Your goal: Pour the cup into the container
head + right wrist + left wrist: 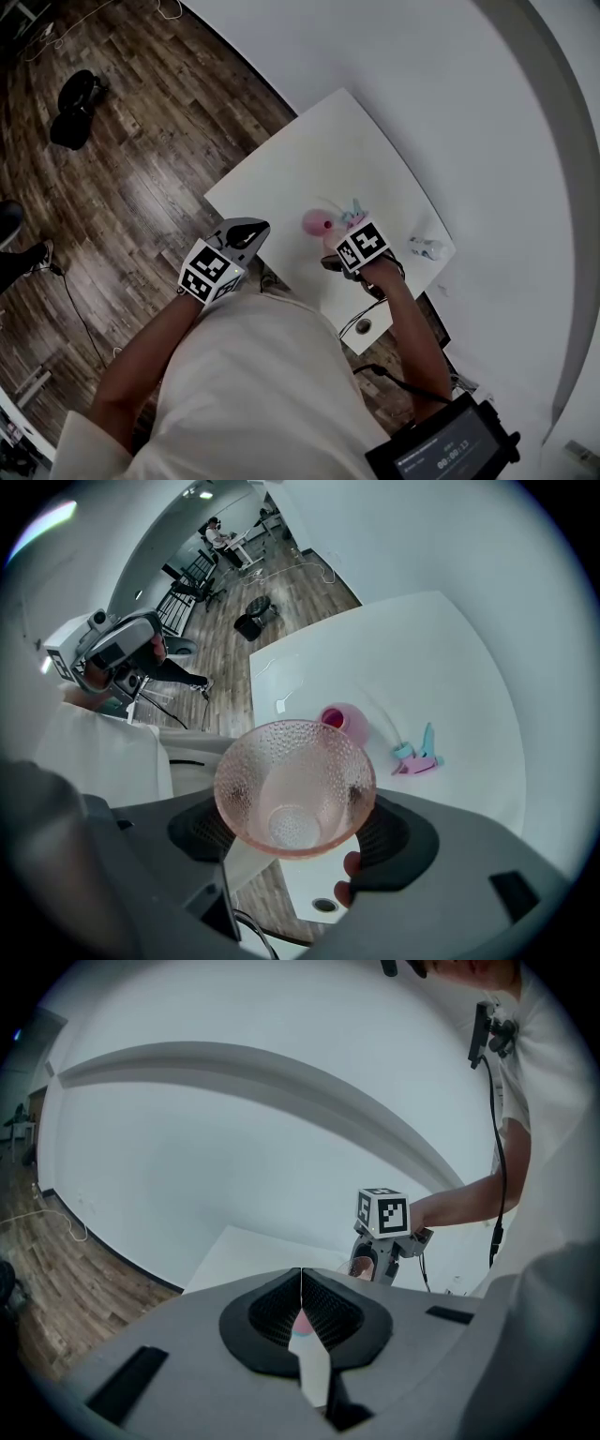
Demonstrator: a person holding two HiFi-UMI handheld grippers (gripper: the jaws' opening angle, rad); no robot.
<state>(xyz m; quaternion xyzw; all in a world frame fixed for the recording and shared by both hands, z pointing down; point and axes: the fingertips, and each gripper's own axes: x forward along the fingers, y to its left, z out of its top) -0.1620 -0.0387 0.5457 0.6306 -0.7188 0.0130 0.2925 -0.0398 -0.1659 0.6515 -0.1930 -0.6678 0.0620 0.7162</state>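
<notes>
A clear pink dimpled glass cup [293,787] sits between the jaws of my right gripper [296,829], which is shut on its sides. I look straight into the cup's mouth, and nothing shows inside it. The cup hangs over the near part of the white table [309,159]. A small pink container [345,720] stands on the table just beyond it, the same container [316,223] lying left of the right gripper's marker cube [361,246] in the head view. My left gripper [302,1290] is shut on nothing, off the table's near left edge, with the left gripper [246,231] aimed toward the container.
A teal and pink clip-like object [417,757] lies right of the container. A small white object [427,248] rests near the table's right edge. A cable hole [364,326] is in the near corner. Wooden floor with black bags [75,108] lies to the left.
</notes>
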